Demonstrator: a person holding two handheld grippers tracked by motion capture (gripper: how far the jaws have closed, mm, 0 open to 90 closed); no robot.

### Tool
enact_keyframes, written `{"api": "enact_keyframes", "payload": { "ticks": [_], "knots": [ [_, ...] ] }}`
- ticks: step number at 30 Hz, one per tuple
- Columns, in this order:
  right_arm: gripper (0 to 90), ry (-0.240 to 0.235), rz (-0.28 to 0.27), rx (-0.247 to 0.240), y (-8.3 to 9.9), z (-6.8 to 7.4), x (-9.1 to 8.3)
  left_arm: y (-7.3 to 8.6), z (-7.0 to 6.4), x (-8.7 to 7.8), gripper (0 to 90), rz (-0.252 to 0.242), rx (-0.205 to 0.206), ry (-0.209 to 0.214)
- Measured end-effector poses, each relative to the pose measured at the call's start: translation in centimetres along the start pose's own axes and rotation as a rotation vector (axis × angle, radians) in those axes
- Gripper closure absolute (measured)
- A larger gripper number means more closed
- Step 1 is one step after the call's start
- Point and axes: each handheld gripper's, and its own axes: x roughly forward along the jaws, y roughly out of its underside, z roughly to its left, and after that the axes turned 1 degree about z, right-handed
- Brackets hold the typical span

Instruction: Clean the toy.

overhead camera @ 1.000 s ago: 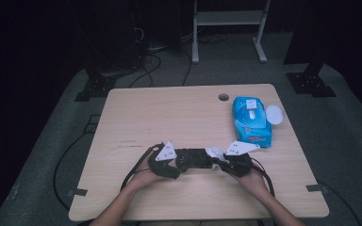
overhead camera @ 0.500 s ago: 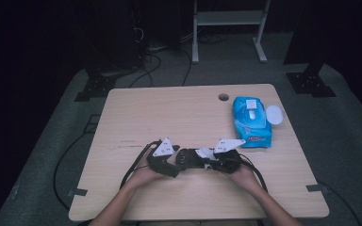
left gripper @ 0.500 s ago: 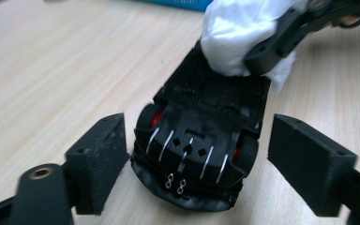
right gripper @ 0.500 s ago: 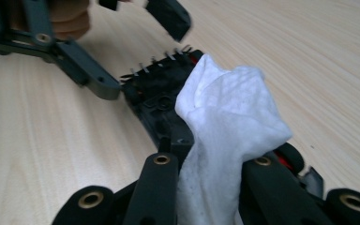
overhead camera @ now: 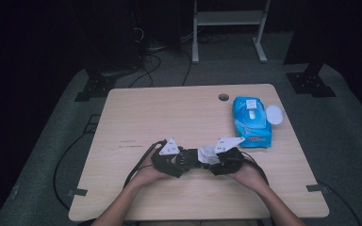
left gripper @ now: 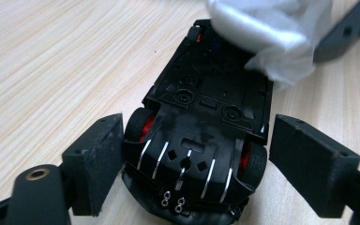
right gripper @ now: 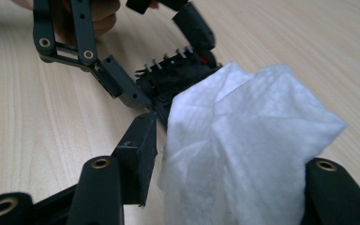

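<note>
Right gripper [overhead camera: 213, 159] now moved in from beside the blue wipes pack [overhead camera: 250, 121], clamped on a white wipe [right gripper: 243, 154], pressing onto the toy car [left gripper: 201, 126]. Wiping under way, probably. Left gripper [overhead camera: 188, 159] pinching the upturned black car, red wheel hubs, at table's [overhead camera: 169, 108] near-middle.

glossy black plastic toy car [left gripper: 201, 140], soft white fibrous wipe [right gripper: 243, 140], matt pale wood-grain tabletop [left gripper: 51, 70], matt black jaws.

A light wooden table [overhead camera: 136, 108] stands on grey carpet [overhead camera: 353, 141] in a dark room, white-legged stand [overhead camera: 228, 19] behind
</note>
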Motion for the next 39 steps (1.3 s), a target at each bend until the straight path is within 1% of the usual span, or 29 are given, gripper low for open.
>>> {"api": "enact_keyframes", "payload": {
  "ticks": [1,2,4,5,6,7,8,10,11,13,15,16,18,20,22,25,27,28,29,30,31,32,33,34,35,37,38,39],
  "knots": [
    [45.1,0.006,-0.004,0.004,0.1,-0.1,-0.2,0.0,0.0,0.0,18.6,-0.002,-0.001,0.001],
    [48.9,0.013,-0.007,0.006,0.1,-0.1,-0.4,0.1,0.0,0.0,18.5,-0.002,-0.002,0.001],
    [61.7,0.048,-0.018,-0.009,0.2,-0.1,-0.6,0.1,0.1,0.1,18.4,-0.003,-0.006,0.007],
    [67.8,0.053,-0.026,-0.007,0.3,0.0,-0.5,0.1,0.2,0.1,17.9,-0.005,-0.009,0.013],
    [72.4,0.044,-0.027,-0.003,0.3,-0.1,-0.4,0.1,0.2,0.1,15.8,-0.004,-0.013,0.018],
    [74.9,0.045,-0.021,-0.005,0.3,-0.1,-0.2,0.1,0.2,0.2,14.9,0.001,-0.009,0.017],
    [76.9,0.060,-0.016,-0.011,0.4,0.0,0.1,0.1,0.2,0.2,14.4,0.007,-0.004,0.015],
    [81.1,0.060,-0.015,-0.009,0.6,-0.1,0.5,0.2,0.2,0.3,14.3,0.012,-0.009,0.019],
    [81.8,0.067,-0.013,-0.010,0.7,-0.1,0.6,0.2,0.3,0.2,14.3,0.013,-0.010,0.023],
    [82.3,0.061,-0.009,-0.003,0.8,-0.3,0.8,0.3,0.4,0.3,14.3,0.016,-0.017,0.024],
    [82.2,0.064,-0.012,0.008,0.9,-0.4,0.8,0.3,0.5,0.3,14.3,0.024,-0.015,0.016],
    [81.7,0.062,-0.005,0.015,0.9,-0.5,0.9,0.3,0.5,0.3,14.4,0.028,-0.018,0.021],
    [80.0,0.065,-0.005,0.026,1.1,-0.6,1.1,0.3,0.5,0.3,14.6,0.031,-0.003,0.014],
    [79.8,0.059,-0.010,0.036,1.2,-0.7,1.1,0.2,0.4,0.2,18.6,0.026,0.011,-0.006],
    [78.4,0.077,-0.006,0.030,1.2,-0.8,1.2,0.2,0.6,0.0,22.7,0.019,-0.001,0.013],
    [79.5,0.093,-0.013,0.020,1.3,-1.1,1.3,0.3,0.5,-0.3,24.2,0.023,0.002,0.033],
    [79.7,0.093,-0.014,0.024,1.4,-1.3,1.3,0.4,0.6,-0.4,24.2,0.023,0.006,0.048],
    [79.7,0.091,-0.015,0.024,1.4,-1.3,1.4,0.4,0.6,-0.4,24.1,0.020,0.002,0.047],
    [79.7,0.093,-0.016,0.022,1.4,-1.4,1.4,0.4,0.7,-0.4,23.8,0.024,0.002,0.037],
    [79.9,0.097,-0.016,0.020,1.3,-1.4,1.4,0.4,0.7,-0.2,20.1,0.028,-0.006,0.017],
    [80.0,0.097,-0.019,0.012,1.3,-1.4,1.5,0.3,0.8,0.1,16.9,0.037,-0.009,0.008],
    [80.1,0.096,-0.020,0.008,1.3,-1.4,1.5,0.3,0.8,0.2,15.3,0.032,-0.020,0.008],
    [80.4,0.094,-0.020,0.008,1.3,-1.4,1.6,0.2,0.8,0.4,15.1,0.029,-0.018,0.007],
    [80.5,0.092,-0.023,0.012,1.3,-1.5,1.6,0.2,0.8,0.5,15.2,0.036,-0.001,0.007],
    [80.5,0.093,-0.024,0.010,1.3,-1.5,1.6,0.1,0.6,0.7,16.8,0.037,0.003,0.005],
    [81.5,0.099,-0.023,0.011,1.3,-1.6,1.6,0.1,0.3,0.8,20.5,0.041,0.016,0.016],
    [82.2,0.103,-0.024,0.016,1.2,-1.6,1.6,0.0,0.2,0.7,21.8,0.046,0.031,0.013],
    [82.8,0.106,-0.027,0.018,1.2,-1.6,1.7,0.0,0.0,0.7,22.4,0.050,0.034,0.009]
  ]
}}
